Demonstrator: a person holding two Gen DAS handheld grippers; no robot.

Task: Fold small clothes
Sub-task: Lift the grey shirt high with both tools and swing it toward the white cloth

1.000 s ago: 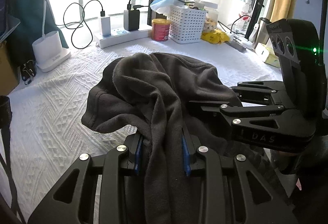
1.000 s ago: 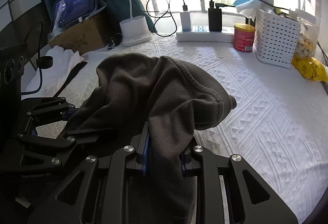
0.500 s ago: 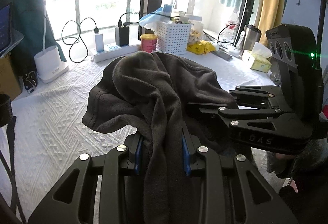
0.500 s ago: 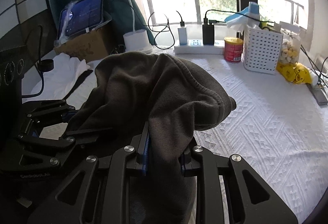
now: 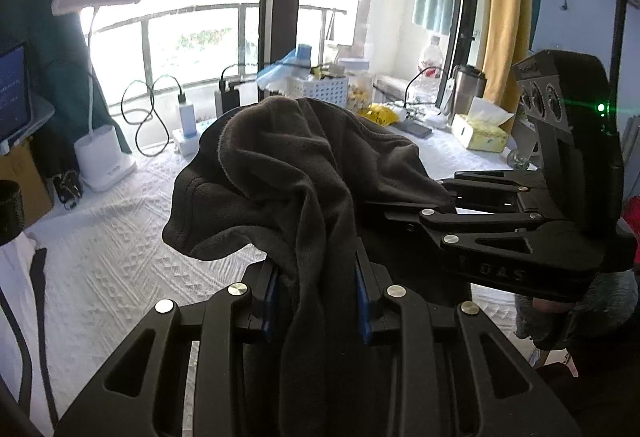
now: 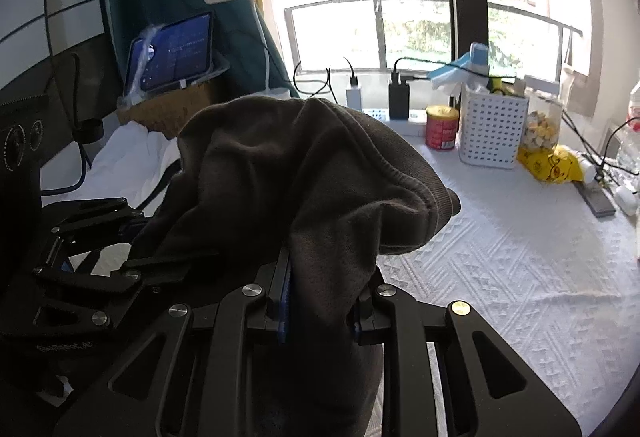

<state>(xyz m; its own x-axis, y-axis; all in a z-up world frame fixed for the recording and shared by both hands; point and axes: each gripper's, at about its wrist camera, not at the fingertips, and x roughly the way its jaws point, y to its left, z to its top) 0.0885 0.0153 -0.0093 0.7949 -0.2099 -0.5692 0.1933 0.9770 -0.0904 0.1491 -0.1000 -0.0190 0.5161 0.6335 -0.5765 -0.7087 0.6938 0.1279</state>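
The dark grey garment (image 5: 304,173) is held up off the white surface (image 6: 520,277), pinched by the left tool (image 5: 316,301) and the right tool (image 6: 320,301) side by side, probably so it hangs free for folding. A basket (image 6: 492,129), red can (image 6: 442,127) and chargers (image 6: 399,99) are lined up at the far edge, well clear.

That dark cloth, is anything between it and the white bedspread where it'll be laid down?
Nothing visible. Both hand-held grippers, left and right, clamp the dark cloth; the white bedspread ahead looks bare, with clutter only along its far edge.
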